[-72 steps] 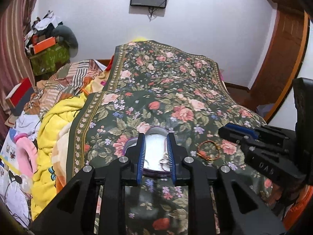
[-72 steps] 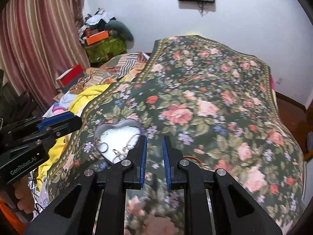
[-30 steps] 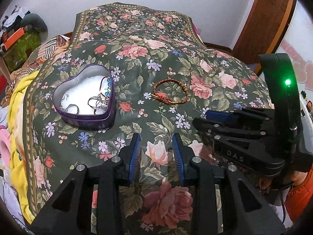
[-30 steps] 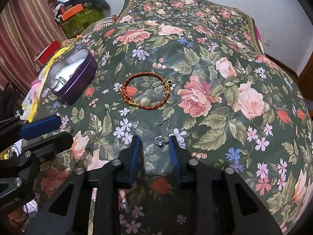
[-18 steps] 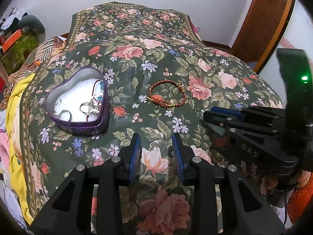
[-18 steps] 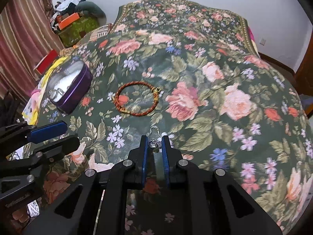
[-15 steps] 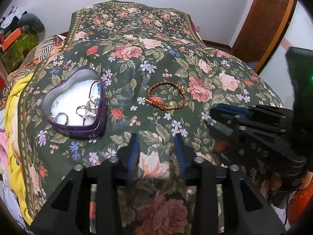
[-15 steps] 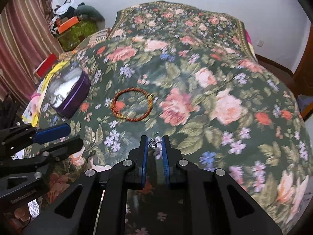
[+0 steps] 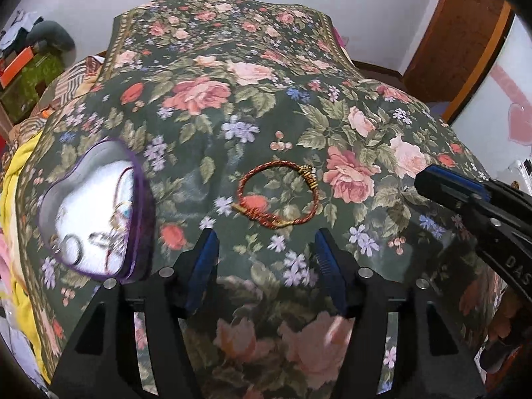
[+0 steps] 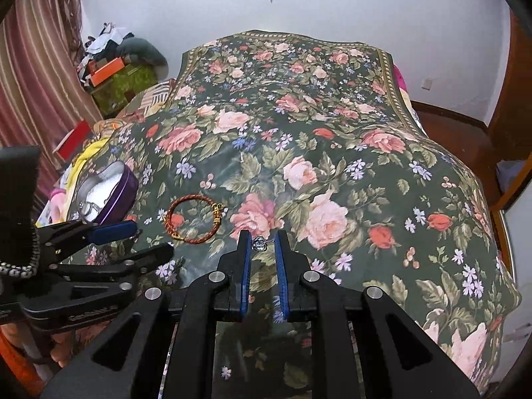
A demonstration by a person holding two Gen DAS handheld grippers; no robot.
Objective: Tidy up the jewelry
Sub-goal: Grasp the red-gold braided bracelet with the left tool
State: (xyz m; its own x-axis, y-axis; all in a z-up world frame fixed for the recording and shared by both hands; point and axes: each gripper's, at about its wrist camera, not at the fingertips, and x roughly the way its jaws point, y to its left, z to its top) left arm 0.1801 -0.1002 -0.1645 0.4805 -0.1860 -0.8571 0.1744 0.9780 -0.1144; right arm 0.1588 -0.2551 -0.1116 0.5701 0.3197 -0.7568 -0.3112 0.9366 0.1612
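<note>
Right gripper (image 10: 262, 244) pinching small silver earring (image 10: 260, 243) at fingertips. Left gripper (image 9: 266, 249) spread wide, just near of red bracelet (image 9: 277, 194). Heart tin (image 9: 141, 219) far left on bedspread (image 9: 299, 106).

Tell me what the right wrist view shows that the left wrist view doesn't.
Only the right wrist view shows the small silver earring pinched at the right hand-held gripper tips. Only the left wrist view shows the left hand-held gripper spread wide open. Both show the red bracelet lying on the floral bedspread, with the purple heart tin to its left.
</note>
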